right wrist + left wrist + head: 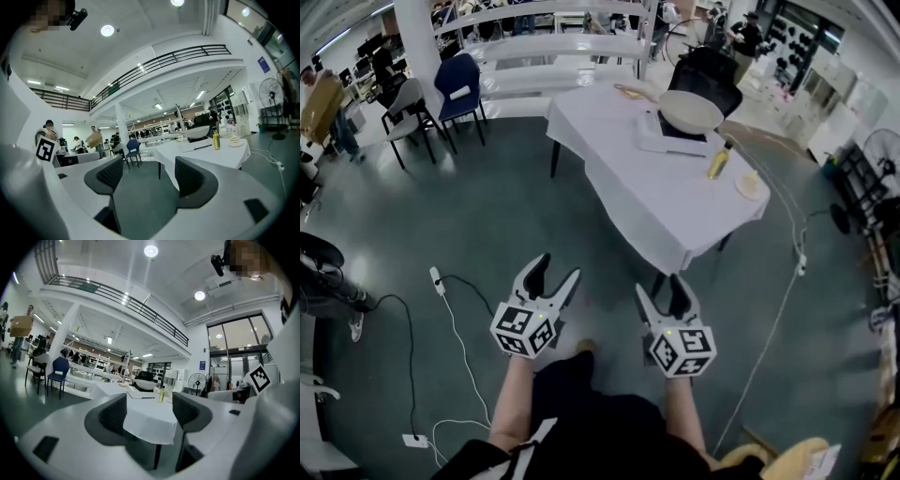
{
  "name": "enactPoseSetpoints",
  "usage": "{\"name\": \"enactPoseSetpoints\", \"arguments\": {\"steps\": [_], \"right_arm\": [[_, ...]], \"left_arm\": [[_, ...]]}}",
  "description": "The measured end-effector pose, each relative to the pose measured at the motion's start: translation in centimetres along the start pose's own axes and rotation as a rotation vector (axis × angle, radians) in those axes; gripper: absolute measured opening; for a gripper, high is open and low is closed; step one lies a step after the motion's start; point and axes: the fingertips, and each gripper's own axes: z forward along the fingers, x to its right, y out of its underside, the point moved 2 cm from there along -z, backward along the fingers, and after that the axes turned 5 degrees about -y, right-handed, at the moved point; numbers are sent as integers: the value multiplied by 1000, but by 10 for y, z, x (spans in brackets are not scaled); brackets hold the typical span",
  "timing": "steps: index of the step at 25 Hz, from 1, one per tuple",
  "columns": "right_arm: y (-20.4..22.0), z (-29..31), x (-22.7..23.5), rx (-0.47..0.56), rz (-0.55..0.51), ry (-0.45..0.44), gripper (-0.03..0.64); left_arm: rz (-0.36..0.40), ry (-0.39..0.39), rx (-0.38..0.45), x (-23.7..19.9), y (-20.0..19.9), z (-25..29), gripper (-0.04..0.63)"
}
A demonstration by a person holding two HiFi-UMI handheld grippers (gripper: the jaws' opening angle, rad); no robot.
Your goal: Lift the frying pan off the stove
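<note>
The left gripper (560,267) and the right gripper (661,286) are held side by side low in front of the person, each with its jaws spread wide and empty above the grey floor (487,216). Well ahead of both, a little to the right, stands a table (666,216) draped in white cloth. On its far half the pale frying pan (691,111) sits on the flat white stove (656,141), well apart from either gripper, with a yellow bottle (719,162) and a small plate (750,185) nearer along the table's right edge.
</note>
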Motion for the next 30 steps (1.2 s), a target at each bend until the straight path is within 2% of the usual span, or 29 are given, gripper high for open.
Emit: {"name": "enactPoseSetpoints", "arguments": {"steps": [13, 21, 30], "right_arm": [[-38, 173, 48, 19, -6, 15, 322], [-35, 238, 66, -29, 40, 40, 322], [-43, 329, 85, -73, 39, -28, 322]], "left_arm": [[28, 11, -6, -113, -36, 145, 288], [20, 0, -51, -161, -35, 189, 288], [-6, -62, -72, -217, -34, 241, 288]]}}
